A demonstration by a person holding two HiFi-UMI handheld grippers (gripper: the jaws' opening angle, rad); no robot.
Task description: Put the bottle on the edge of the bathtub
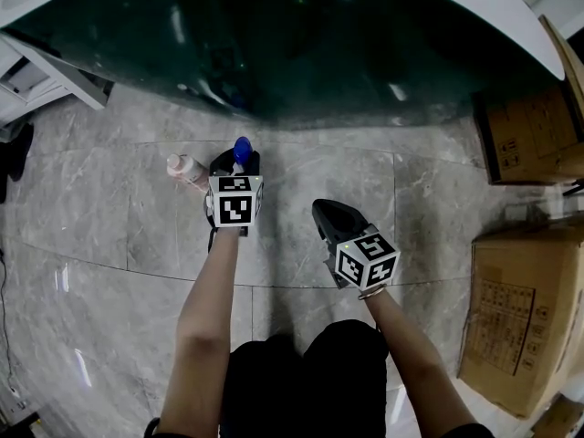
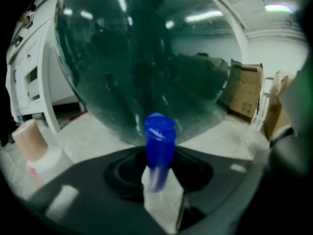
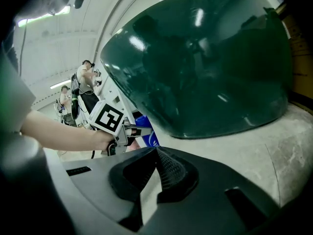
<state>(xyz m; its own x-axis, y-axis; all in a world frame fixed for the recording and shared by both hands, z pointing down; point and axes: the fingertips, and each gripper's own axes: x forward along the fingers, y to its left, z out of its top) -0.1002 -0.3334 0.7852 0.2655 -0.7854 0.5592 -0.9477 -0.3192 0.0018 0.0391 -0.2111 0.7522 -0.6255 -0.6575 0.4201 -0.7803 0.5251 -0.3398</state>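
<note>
Bottle (image 2: 159, 148) with blue cap clamped in my left claw (image 1: 236, 162), bathtub (image 1: 274, 44) ahead, my right claw (image 3: 164, 166) clenched, empty

From head height we look steeply down on the floor (image 1: 119, 208); our low gripper views both face the near bathtub (image 1: 292, 44), shared by all.

1. The left tool (image 1: 237, 156) has a dark grey shell and carries a white cube (image 1: 235, 201) with black square markers.
2. The right tool (image 1: 321, 210) has the same dark shell, ribbed pads (image 3: 171, 168) and a matching marker cube (image 1: 366, 260).
3. The person wears black clothing (image 1: 306, 372) over the legs.
</note>
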